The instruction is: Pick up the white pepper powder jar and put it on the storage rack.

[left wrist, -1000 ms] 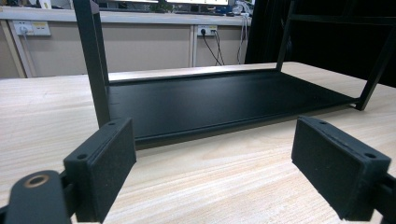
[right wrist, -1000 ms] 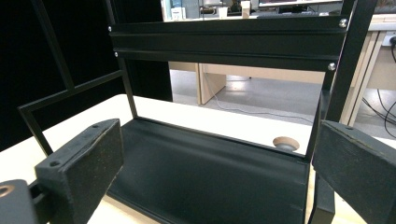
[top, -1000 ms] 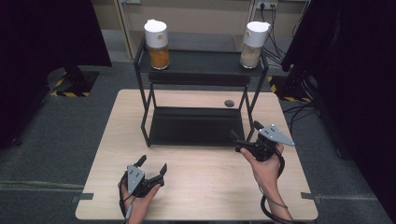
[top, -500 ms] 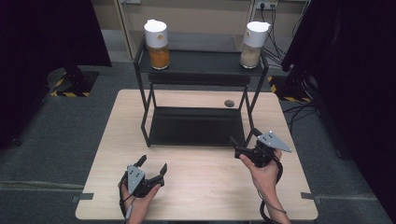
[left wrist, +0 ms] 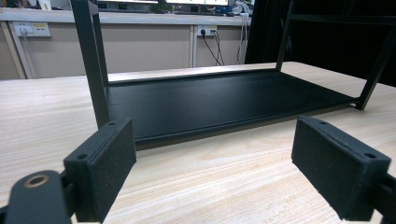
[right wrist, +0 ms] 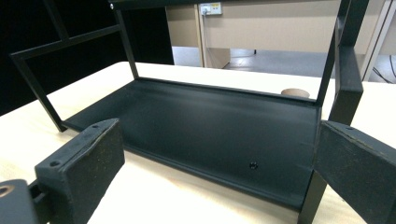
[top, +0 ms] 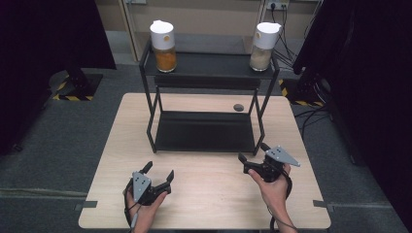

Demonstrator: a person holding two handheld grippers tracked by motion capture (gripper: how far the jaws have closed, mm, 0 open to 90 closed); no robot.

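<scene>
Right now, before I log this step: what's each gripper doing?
Left gripper: open, holding nothing, above the table.
Right gripper: open, holding nothing, near the black rack.

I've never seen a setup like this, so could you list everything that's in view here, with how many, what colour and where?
Table: one, light wood, centre of the room.
Rack: one, black metal, two shelves, standing on the far half of the table.
Jar with orange contents: one, white lid, left end of the top shelf.
Jar with pale contents: one, white lid, right end of the top shelf.
Small round disc: one, dark, on the table behind the rack.
Wall sockets: white, on the far wall.
Left gripper: one, black, fingers apart, above the table's near left.
Right gripper: one, black, fingers apart, near the rack's right front leg.
</scene>
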